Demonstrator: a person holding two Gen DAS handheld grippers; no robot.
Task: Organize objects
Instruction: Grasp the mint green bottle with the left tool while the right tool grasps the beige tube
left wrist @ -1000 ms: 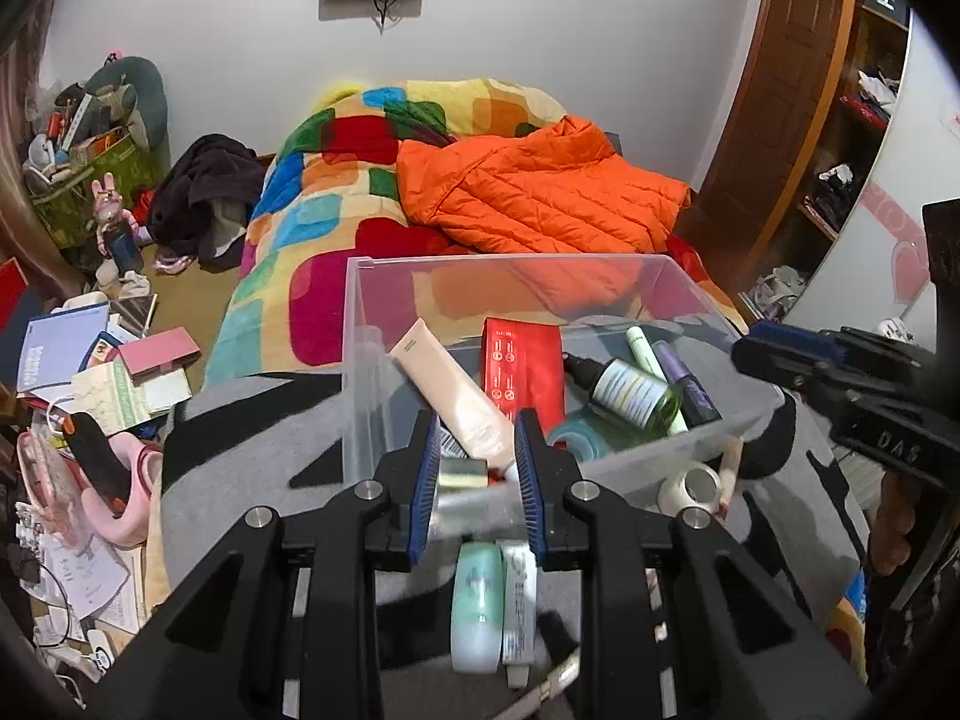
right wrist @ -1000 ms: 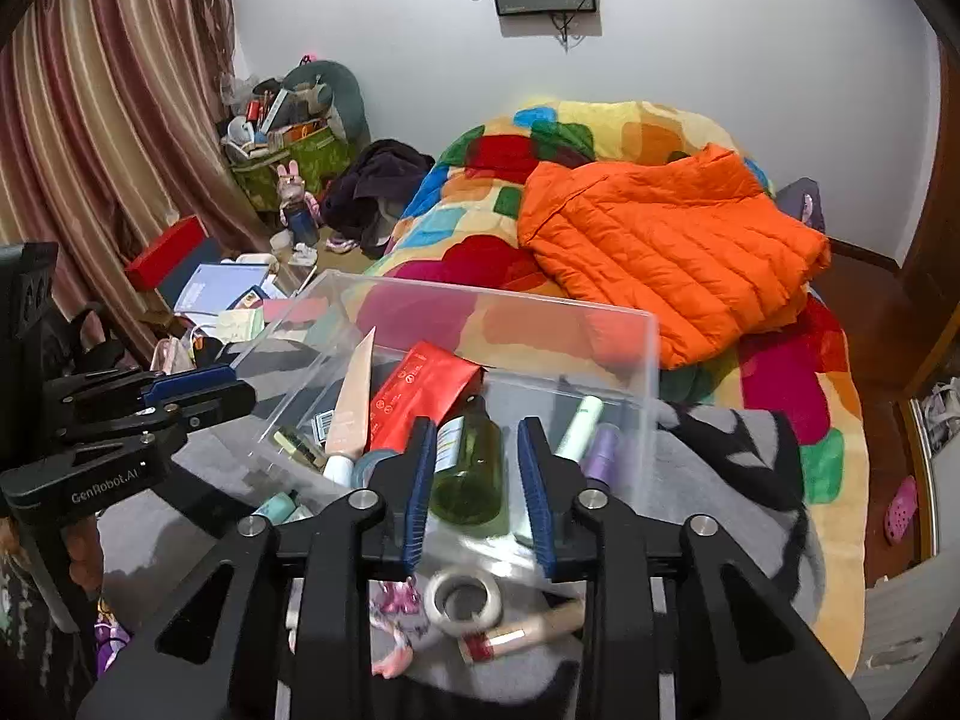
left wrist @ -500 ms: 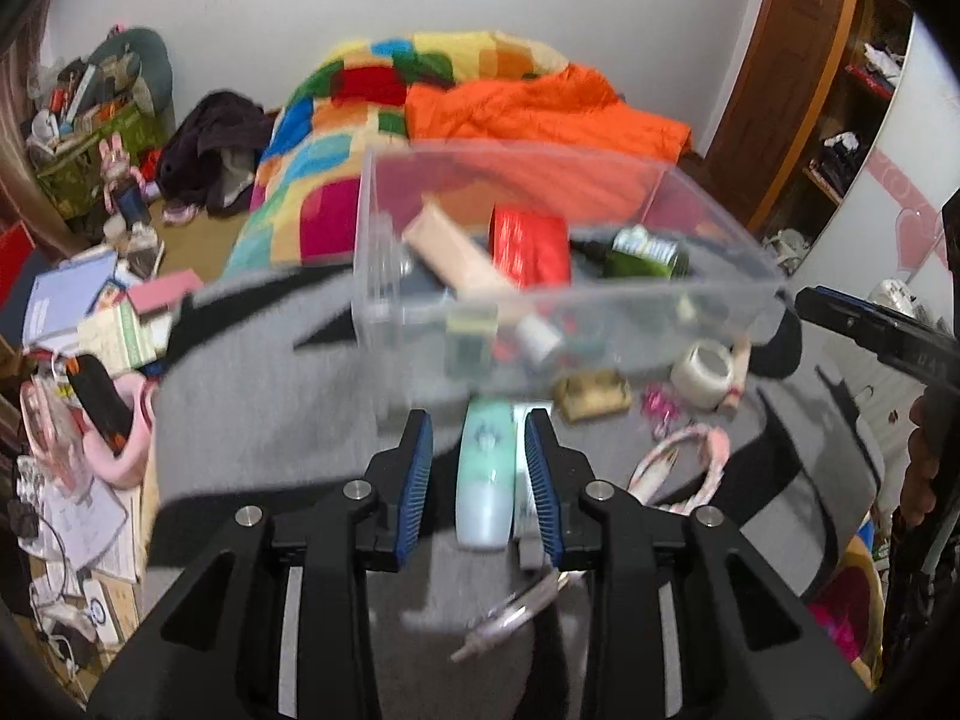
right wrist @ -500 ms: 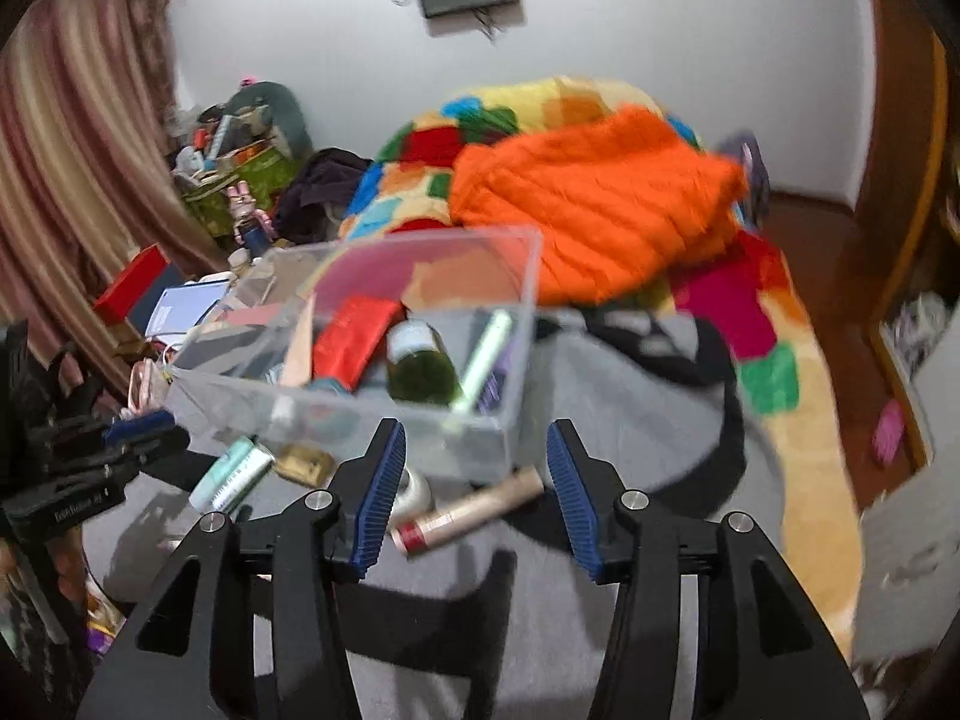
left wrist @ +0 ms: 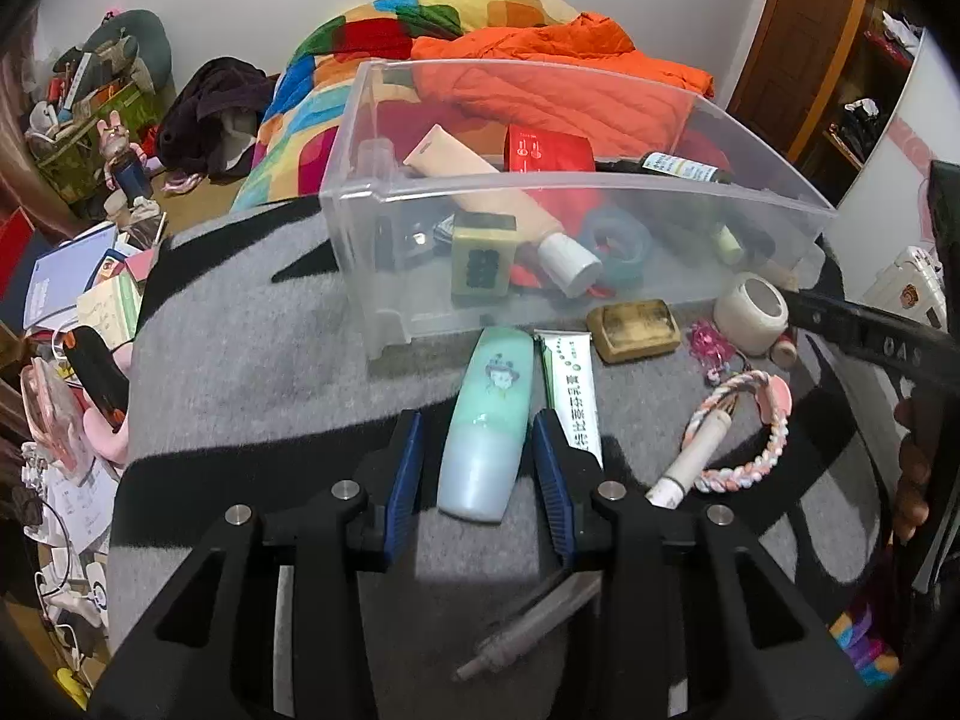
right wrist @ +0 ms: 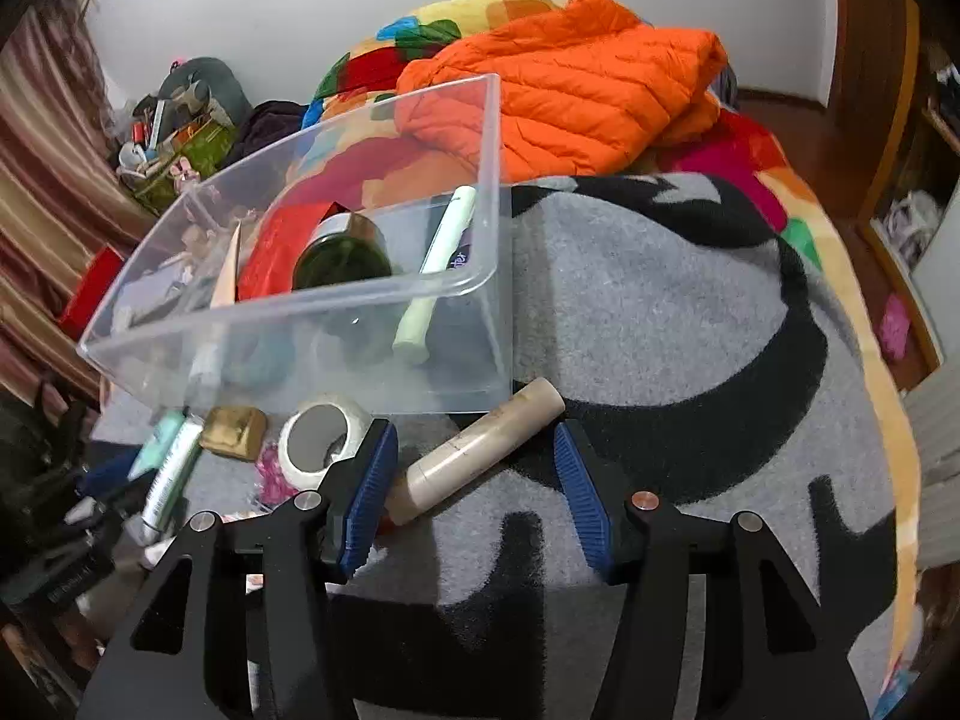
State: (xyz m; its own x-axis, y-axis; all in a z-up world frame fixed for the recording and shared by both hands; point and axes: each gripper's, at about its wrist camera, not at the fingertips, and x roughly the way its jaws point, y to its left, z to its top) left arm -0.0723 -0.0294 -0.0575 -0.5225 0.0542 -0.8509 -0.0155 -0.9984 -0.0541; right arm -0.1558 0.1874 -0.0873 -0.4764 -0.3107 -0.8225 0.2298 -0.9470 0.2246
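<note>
- Left tongs [left wrist: 477, 459] open astride the mint bottle [left wrist: 489, 420]; right tongs [right wrist: 474, 489] open around the beige tube [right wrist: 480, 447], neither gripped.
- Clear bin [left wrist: 576, 204] partly filled; several items remain outside on the blanket [right wrist: 660, 312].

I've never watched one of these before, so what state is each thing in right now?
Left gripper: jaws open around the mint bottle.
Mint bottle: lying on the blanket, ungripped.
Right gripper: jaws open around the beige tube.
Beige tube: lying flat.
Clear bin: lidless, partly filled.
</note>
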